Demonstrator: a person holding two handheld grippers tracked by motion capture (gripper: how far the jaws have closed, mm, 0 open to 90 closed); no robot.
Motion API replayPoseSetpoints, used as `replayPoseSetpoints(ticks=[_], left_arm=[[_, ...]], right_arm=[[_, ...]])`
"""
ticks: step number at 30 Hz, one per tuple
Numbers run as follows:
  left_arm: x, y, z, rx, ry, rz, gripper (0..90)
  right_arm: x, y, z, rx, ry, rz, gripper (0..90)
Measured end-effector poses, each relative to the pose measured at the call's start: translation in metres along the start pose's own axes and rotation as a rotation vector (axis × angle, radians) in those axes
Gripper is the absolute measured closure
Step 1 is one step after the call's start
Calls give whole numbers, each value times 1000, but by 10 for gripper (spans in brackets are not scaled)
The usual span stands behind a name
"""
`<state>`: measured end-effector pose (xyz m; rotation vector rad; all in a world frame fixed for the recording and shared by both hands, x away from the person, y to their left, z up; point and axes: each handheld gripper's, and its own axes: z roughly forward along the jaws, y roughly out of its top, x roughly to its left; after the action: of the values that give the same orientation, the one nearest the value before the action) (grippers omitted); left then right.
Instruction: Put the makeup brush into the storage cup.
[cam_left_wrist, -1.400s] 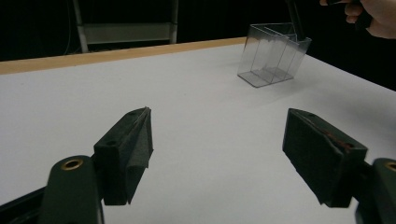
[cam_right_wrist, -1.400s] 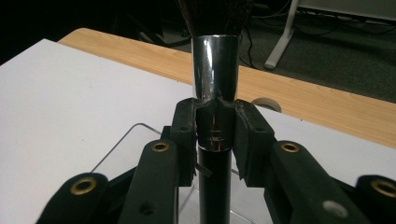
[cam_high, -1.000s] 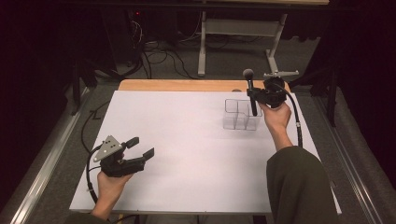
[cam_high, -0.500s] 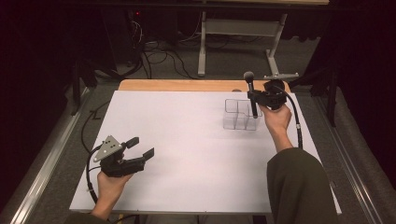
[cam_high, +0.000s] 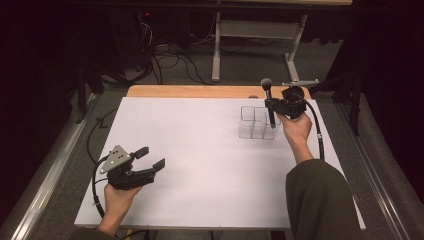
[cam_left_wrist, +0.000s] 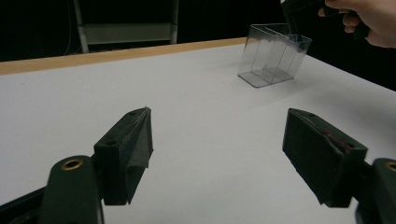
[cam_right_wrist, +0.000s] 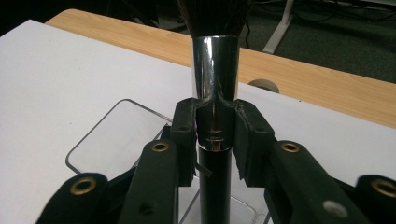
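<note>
Above the clear organizer (cam_high: 257, 122), the right tool (cam_high: 272, 105) grips a brush (cam_right_wrist: 215, 93) upright.

Brush (cam_right_wrist: 215, 70) bristles cut off at top edge

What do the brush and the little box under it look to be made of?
Brush: shiny metal collar, mirror-like reflections; dark hair tuft; glossy black handle, maybe plastic or lacquered wood. Box: clear hard plastic, likely acrylic; its partitions and the table show through its walls.

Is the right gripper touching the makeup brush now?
Touching. In the right gripper view, the right gripper has both jaws pressed against the silver ferrule of the makeup brush, with no gap on either side.
</note>
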<state>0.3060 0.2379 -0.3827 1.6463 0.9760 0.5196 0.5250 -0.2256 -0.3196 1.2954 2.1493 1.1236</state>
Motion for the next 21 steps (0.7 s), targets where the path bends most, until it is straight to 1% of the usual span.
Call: replayPoseSetpoints(ticks=[21], left_arm=[[0, 0, 0, 1, 0, 0, 245]], right_arm=[[-3, -8, 2, 27, -10, -9, 738]])
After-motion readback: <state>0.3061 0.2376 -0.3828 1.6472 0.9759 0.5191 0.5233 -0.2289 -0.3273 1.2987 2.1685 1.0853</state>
